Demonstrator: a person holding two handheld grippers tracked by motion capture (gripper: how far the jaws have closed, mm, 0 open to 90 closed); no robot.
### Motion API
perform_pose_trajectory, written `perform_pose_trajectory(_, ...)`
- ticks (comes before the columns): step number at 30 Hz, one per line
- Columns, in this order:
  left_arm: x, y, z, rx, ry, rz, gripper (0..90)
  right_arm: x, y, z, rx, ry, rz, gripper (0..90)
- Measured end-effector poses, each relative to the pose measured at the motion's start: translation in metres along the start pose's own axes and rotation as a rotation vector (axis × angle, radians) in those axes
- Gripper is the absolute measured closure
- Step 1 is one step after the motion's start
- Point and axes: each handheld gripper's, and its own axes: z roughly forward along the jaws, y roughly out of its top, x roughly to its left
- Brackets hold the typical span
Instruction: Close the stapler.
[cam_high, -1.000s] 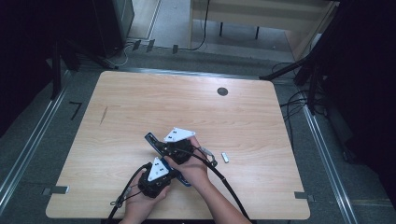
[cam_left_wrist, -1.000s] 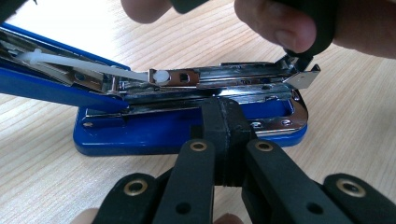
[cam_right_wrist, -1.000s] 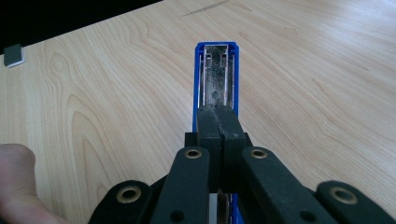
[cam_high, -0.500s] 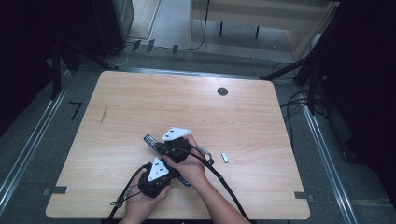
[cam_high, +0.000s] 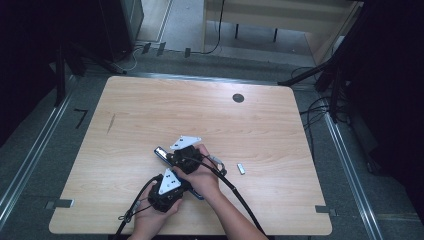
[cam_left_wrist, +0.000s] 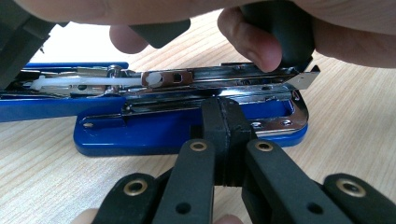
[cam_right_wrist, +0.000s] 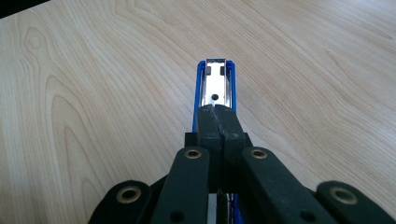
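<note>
Stapler: we are working on a blue stapler (cam_left_wrist: 140, 135), lying opened out on the tabletop (cam_high: 200, 115); in the high view it is sitting low and centre-left, under both our hands, so that its metal channel is facing up for loading

Left tongs: our left tongs (cam_left_wrist: 224, 116) are clenched, pads together with nothing visible between them; in the left gripper view the tips are resting against the middle of the blue base, which we are judging to be a way of pinning it so it is not sliding

Right tongs: our right tongs (cam_right_wrist: 218, 116) are also clenched, running along the stapler with its bright front end poking out just past the tips at the upper centre of the right gripper view; we cannot tell whether they are pinching a thin metal edge or merely pressing down

Right hand: our right hand (cam_high: 202, 175) is arching over the stapler, so its fingers (cam_left_wrist: 247, 37) are crowding the top of the left gripper view

Staple strip: a small silvery staple strip (cam_high: 241, 168) is waiting apart, right of our hands in the high view, within easy reach

Step, as we are judging it: steadying the opened stapler before feeding it
</note>
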Motion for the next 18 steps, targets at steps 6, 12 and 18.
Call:
perform_pose_trajectory(6,0.0,0.0,0.0,0.0,0.0,0.0,90.0,-0.003,0.002,-0.009,-0.038,-0.008,0.006,90.0)
perform_pose_trajectory(12,0.0,0.0,0.0,-0.001,0.001,-0.002,90.0,-0.005,0.005,-0.024,-0.081,-0.011,0.011,90.0)
perform_pose_trajectory(18,0.0,0.0,0.0,-0.001,-0.001,-0.003,90.0,-0.008,0.003,-0.038,-0.115,-0.022,0.018,90.0)
